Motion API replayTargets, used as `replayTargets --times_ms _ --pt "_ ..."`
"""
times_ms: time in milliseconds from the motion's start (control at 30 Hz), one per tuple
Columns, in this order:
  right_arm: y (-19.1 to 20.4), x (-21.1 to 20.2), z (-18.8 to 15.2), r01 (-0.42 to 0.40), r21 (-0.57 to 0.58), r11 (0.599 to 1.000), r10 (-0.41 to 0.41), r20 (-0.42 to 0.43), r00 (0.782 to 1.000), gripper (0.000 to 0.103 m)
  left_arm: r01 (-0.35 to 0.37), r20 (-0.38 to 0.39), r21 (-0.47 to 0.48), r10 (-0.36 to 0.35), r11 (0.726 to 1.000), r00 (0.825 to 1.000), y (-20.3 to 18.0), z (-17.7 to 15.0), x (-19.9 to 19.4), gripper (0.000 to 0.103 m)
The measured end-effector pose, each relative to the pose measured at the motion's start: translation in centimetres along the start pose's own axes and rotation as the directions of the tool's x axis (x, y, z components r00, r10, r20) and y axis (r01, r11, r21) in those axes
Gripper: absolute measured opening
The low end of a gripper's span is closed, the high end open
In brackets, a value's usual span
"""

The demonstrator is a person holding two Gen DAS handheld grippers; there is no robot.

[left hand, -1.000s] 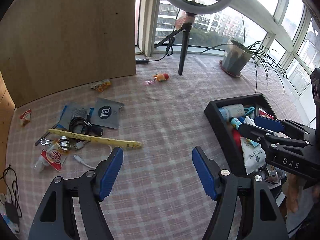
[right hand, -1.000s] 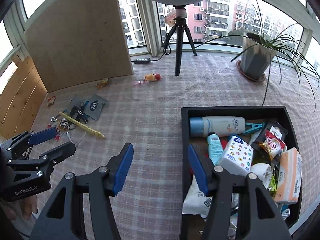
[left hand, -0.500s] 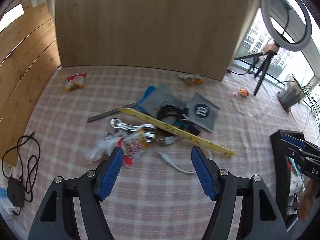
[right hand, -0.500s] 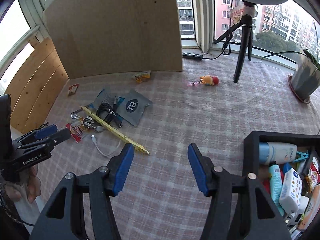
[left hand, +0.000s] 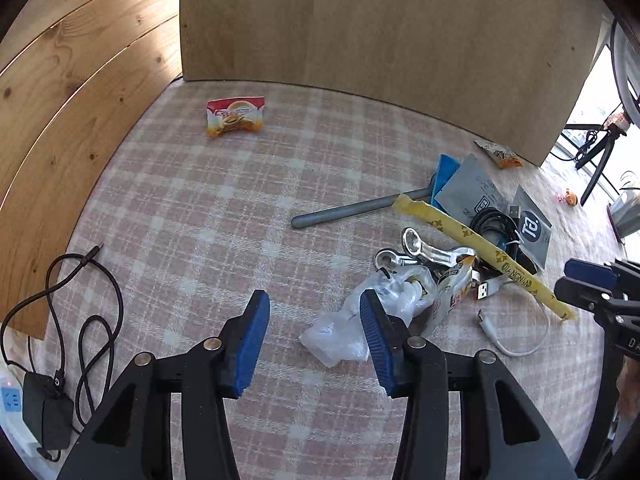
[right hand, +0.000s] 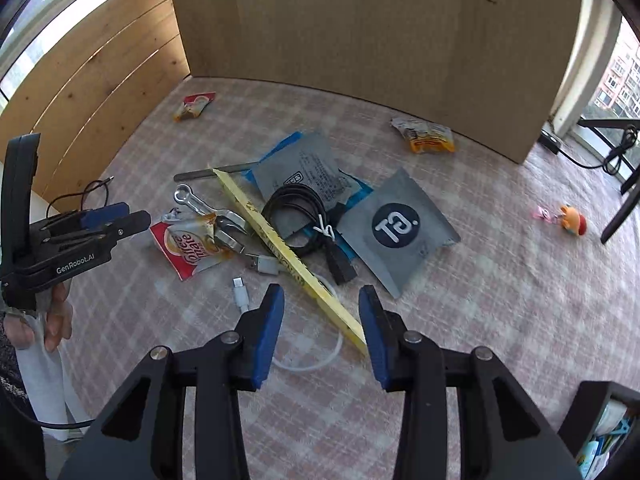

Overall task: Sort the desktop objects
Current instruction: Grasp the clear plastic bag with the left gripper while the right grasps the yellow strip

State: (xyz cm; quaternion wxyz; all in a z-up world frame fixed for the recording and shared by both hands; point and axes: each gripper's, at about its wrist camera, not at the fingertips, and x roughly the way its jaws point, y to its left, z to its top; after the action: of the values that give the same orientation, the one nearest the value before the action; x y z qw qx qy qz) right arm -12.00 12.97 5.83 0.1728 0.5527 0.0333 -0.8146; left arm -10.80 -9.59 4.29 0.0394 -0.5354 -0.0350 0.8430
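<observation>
Checked-cloth surface | right gripper half-closing, empty, straddling yellow strip, long axis diagonal up-left | left gripper narrowing, empty, clear bag rightward

On my left gripper I read "GenRobot.AI" in white along its black body. Just right of it, the red-and-white sachet said "Coffee mate". Further right of the sachet, the grey pouch carried a round dark logo reading "TA". My right gripper showed only "DA" at the picture's edge. The yellow strip bore small print, partly "LANGNAN".
</observation>
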Motion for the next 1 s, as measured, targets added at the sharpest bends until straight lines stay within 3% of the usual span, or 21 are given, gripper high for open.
replayTargets --times_ms 133,267,433,667,733,800,1000 --pt "0.6 1.4 0.7 0.017 -0.038 0.999 -0.018 -0.025 1.000 0.039 0.011 0.005 0.038 -0.011 0.999 1.000 -0.4 0.1 -0.1 0.044" --pt "0.7 1.7 0.9 -0.014 -0.035 0.999 0.013 -0.032 0.999 0.039 0.065 0.029 0.055 -0.067 0.996 0.997 -0.8 -0.2 -1.6 0.044" --pt "1.3 2.6 1.4 0.002 -0.061 0.998 -0.005 -0.050 0.999 0.039 0.001 0.016 0.130 -0.003 0.992 1.000 -1.8 0.0 -0.8 0.046" --pt "1.6 3.6 1.4 -0.007 -0.078 0.997 0.001 -0.077 0.997 0.038 0.055 -0.027 0.195 -0.050 0.979 0.998 -3.9 -1.0 0.3 0.046" --pt "1.5 3.9 1.3 -0.012 -0.073 0.997 0.006 -0.090 0.996 0.026 0.054 -0.034 0.198 -0.049 0.979 0.998 -4.3 -1.1 0.6 0.046" --pt "1.2 4.1 1.2 -0.023 -0.060 0.998 0.018 -0.096 0.995 0.022 0.066 -0.044 0.186 -0.059 0.980 0.997 -4.5 -1.0 1.0 0.046" --pt "1.5 4.8 1.4 -0.026 -0.067 0.997 0.018 -0.108 0.994 0.023 0.068 -0.065 0.211 -0.055 0.975 0.996 -5.2 -0.7 2.2 0.046"
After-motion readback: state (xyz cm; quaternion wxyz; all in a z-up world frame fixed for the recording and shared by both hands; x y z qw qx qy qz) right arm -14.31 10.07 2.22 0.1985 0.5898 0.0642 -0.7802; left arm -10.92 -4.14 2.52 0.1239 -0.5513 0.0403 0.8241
